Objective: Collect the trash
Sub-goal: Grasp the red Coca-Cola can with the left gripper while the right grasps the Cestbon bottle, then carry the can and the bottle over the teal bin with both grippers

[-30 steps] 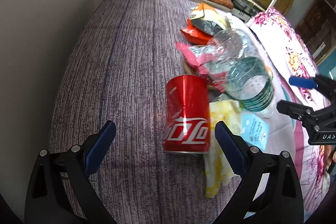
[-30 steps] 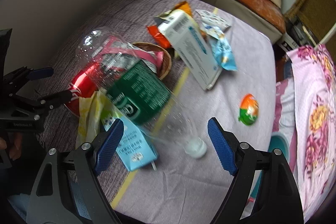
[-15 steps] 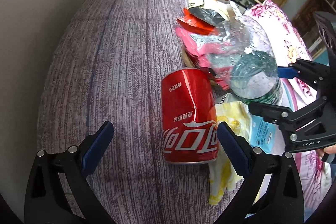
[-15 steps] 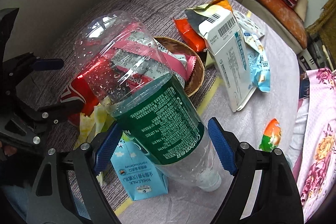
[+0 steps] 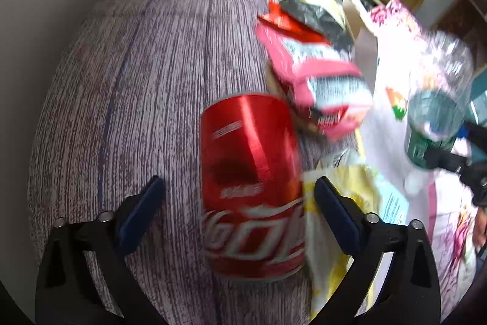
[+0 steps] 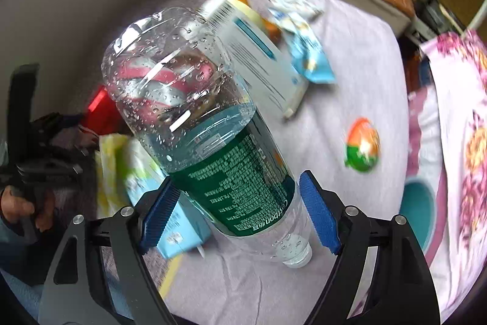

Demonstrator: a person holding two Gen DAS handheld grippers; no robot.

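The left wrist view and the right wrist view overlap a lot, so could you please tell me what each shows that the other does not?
Only the left wrist view shows the Coca-Cola logo on the red can, lying between the open left tongs. Only the right wrist view shows the bottle's white cap, the white carton and the teal bin. Both show the plastic bottle, yellow wrapper and orange-green wrapper.

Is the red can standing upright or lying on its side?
Lying on its side: the red can rests lengthwise on the table.
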